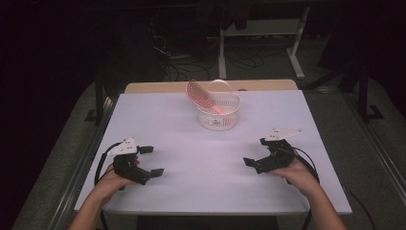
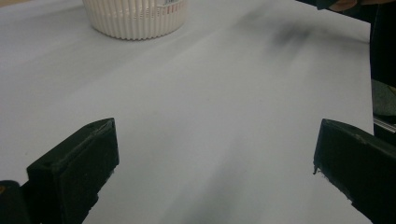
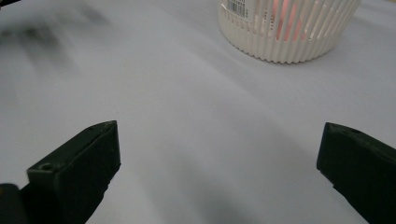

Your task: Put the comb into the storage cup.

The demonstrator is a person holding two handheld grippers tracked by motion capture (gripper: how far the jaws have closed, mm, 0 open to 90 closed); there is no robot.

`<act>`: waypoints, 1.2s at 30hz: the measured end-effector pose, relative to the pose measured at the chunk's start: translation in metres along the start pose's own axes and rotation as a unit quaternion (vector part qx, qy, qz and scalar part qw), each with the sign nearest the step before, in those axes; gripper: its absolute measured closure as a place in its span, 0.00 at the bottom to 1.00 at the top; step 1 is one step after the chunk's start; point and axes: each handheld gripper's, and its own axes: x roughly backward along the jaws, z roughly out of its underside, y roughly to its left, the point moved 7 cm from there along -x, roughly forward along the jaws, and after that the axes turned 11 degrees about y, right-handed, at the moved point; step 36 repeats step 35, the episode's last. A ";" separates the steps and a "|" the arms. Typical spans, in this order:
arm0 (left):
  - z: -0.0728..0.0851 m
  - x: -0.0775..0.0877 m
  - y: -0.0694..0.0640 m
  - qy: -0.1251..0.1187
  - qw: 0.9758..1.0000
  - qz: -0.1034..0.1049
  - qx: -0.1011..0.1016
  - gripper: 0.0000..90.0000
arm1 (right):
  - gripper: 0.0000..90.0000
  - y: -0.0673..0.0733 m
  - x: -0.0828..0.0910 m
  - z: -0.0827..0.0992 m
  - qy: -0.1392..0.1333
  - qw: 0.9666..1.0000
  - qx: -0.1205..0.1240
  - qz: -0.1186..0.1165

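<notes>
A: High view: white bench [image 1: 210, 158], slatted white basket [image 1: 219, 113] at 12 o'clock, toward the far edge. Pink hairbrush [image 1: 201, 96] stands tilted in it, head leaning out over the rim toward 10 o'clock, handle down inside.

B: Tongs?

A: Left tongs [image 1: 151, 160] at 7 o'clock, right tongs [image 1: 257, 152] at 4 o'clock, both low over the bench, well apart from the basket. Both spread wide, nothing between the jaws.

B: Gripper views agree?

A: Yes. Left gripper view: left tongs [image 2: 215, 163] with jaws far apart, bare bench between them, basket [image 2: 135, 18] at 11 o'clock showing its lower wall alone. Brush is cut off by the top edge there. The person's other hand is in the corner at 1 o'clock.

B: Right one?

A: Right tongs [image 3: 219, 163] likewise gaping over bare bench. Basket [image 3: 287, 28] at 1 o'clock. Adds two things the high view lacks: barcode label on the basket wall, and pink of the hairbrush [image 3: 285, 18] glowing through the slats. High view alone gives the brush head and its lean.
</notes>
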 end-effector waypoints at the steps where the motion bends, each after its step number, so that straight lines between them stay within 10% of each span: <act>1: 0.000 0.000 0.000 0.000 1.000 0.000 0.000 0.00 | 0.00 0.000 0.000 0.002 -0.002 1.000 -0.001 0.001; 36: 0.002 -0.002 0.002 0.006 1.000 -0.005 -0.002 0.00 | 0.00 0.001 0.002 0.041 -0.002 1.000 -0.011 0.014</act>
